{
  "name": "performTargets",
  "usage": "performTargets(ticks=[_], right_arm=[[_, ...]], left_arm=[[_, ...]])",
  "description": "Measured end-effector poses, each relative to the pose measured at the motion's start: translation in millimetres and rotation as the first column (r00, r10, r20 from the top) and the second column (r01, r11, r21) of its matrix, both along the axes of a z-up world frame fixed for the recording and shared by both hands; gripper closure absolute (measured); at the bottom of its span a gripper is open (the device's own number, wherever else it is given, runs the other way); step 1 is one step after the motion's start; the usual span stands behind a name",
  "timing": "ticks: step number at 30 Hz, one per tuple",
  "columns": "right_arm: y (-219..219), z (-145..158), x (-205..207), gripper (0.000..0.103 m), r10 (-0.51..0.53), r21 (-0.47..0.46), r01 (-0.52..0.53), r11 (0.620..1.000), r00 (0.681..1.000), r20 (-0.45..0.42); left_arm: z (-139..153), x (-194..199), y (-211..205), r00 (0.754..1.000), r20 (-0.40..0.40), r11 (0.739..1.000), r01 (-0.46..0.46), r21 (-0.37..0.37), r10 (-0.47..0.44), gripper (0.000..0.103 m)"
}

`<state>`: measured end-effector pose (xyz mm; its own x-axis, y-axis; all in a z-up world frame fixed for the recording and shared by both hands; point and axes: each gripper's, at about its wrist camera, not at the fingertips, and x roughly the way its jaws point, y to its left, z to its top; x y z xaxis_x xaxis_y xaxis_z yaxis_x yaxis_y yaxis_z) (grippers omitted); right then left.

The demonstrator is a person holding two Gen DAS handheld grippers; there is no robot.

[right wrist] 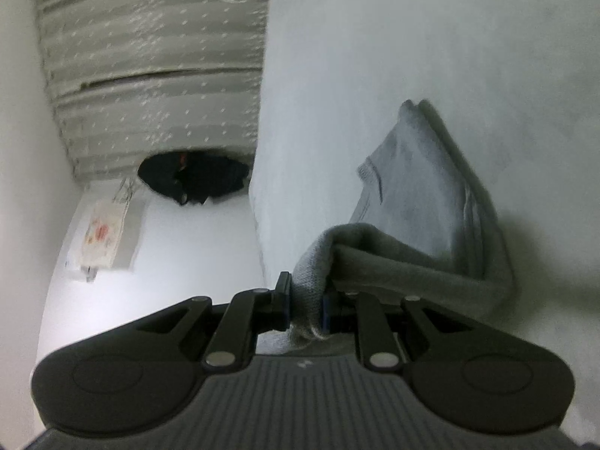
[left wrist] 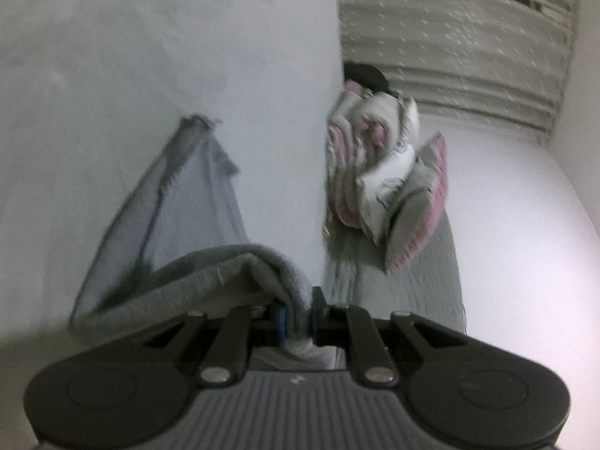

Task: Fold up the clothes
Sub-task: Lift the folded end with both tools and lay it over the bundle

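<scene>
Only left view shows pink-striped pillows (left wrist: pixel 393 180); right, black bundle (right wrist: pixel 195 178).

I am seeing my left gripper (left wrist: pixel 300 318) pinching the grey cloth (left wrist: pixel 180 232), which is draping leftward over the bed (left wrist: pixel 131 56), with pillows (left wrist: pixel 382 172) lying nearby

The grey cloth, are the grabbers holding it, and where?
Yes. Both the left gripper and right gripper pinch the grey cloth at a bunched edge.
</scene>
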<state>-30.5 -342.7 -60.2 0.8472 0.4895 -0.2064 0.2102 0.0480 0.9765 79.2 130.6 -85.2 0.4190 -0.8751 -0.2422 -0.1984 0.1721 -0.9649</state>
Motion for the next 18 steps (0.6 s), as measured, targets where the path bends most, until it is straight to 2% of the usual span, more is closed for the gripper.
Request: performTargets(ticks=[6,9,11,13,15,18], right_arm=[[-7.5,-22.6,19.0,0.083,-0.02,-0.01,0.019,1.0,0.999,-0.041],[-13.2,-27.2,21.6,0.08,-0.023,-0.025,0.021,0.999,0.998,-0.057],[-15.4,-30.4,21.1,0.071,-0.029,-0.01,0.028,1.0,0.998,-0.057],[-17.7,-30.3,18.9,0.051,-0.043,0.018,0.044,0.999,0.999,-0.028],[-21.7,-25.6,17.5,0.047,-0.069,0.015,0.069,0.997,0.997,0.015],[-27.7,-14.1,12.4,0.047,-0.119,-0.097,0.123,0.988,0.992,0.048]], left_arm=[[-25.1,26.4,-11.6,1.0,-0.011,1.0,-0.024,0.014,0.025,0.09],[-33.2,35.1,-13.2,0.999,0.0,0.999,-0.049,0.018,0.049,0.082],[-31.6,39.4,-13.4,0.998,0.008,0.998,-0.062,0.004,0.062,0.062],[-23.2,42.5,-14.8,0.996,0.058,0.997,-0.074,-0.002,0.074,0.053],[-12.8,42.8,-13.5,0.987,0.137,0.994,-0.09,0.059,0.081,0.046],[1.8,42.6,-13.1,0.962,0.263,0.97,-0.134,0.204,0.077,0.043]])
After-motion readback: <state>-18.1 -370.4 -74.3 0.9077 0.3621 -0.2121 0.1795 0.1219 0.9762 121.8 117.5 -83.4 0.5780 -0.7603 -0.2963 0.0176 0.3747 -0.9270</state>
